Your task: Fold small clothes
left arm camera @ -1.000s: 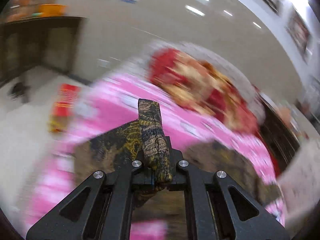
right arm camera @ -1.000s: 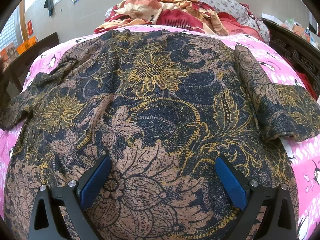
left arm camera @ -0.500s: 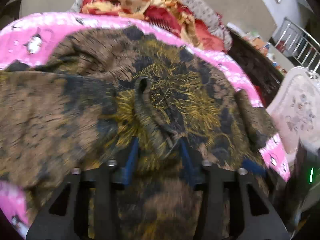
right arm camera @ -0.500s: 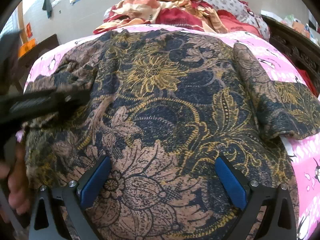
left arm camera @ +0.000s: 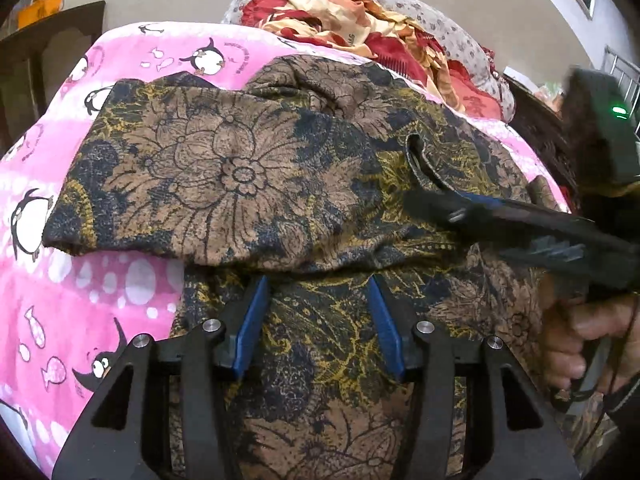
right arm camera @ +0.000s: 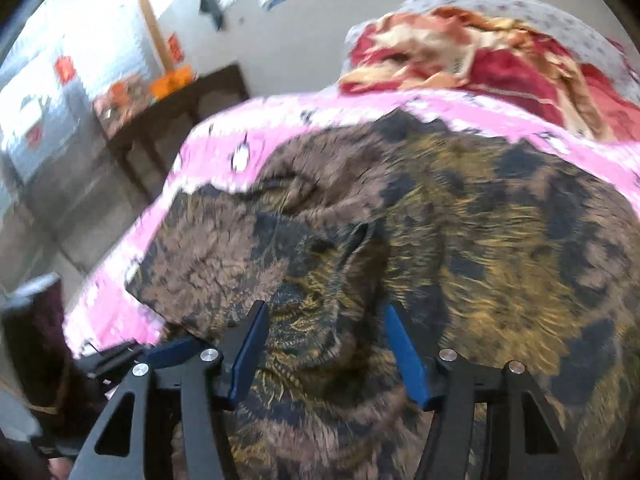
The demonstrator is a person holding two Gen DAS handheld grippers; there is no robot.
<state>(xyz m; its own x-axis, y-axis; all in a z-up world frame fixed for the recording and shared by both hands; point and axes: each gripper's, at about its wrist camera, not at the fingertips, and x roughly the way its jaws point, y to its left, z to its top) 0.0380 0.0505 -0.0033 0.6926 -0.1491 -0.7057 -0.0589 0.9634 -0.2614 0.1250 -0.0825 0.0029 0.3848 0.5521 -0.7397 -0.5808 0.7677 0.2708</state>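
A dark floral garment [left arm camera: 224,168] in brown, navy and gold lies spread on a pink penguin bedsheet [left arm camera: 120,288]. Its left sleeve is folded in across the body. My left gripper [left arm camera: 317,284] hovers open just above the cloth, with nothing pinched between its blue pads. My right gripper [right arm camera: 326,308] points down at a raised ridge of the garment [right arm camera: 480,240] near the sleeve opening. Its jaws are closing with that ridge between them, and the pads do not visibly press it. The left wrist view shows the right gripper [left arm camera: 432,200] reaching in from the right, held by a hand [left arm camera: 580,332].
A heap of red and cream clothes [left arm camera: 360,12] lies at the far end of the bed, against a flowered pillow. Past the bed's left edge are a dark wooden table [right arm camera: 168,120] and bare floor. The right wrist view is blurred by motion.
My left gripper let go of the sleeve it held up and came down over the garment; the sleeve now lies folded across the body. My right gripper swung left and its jaws narrowed.
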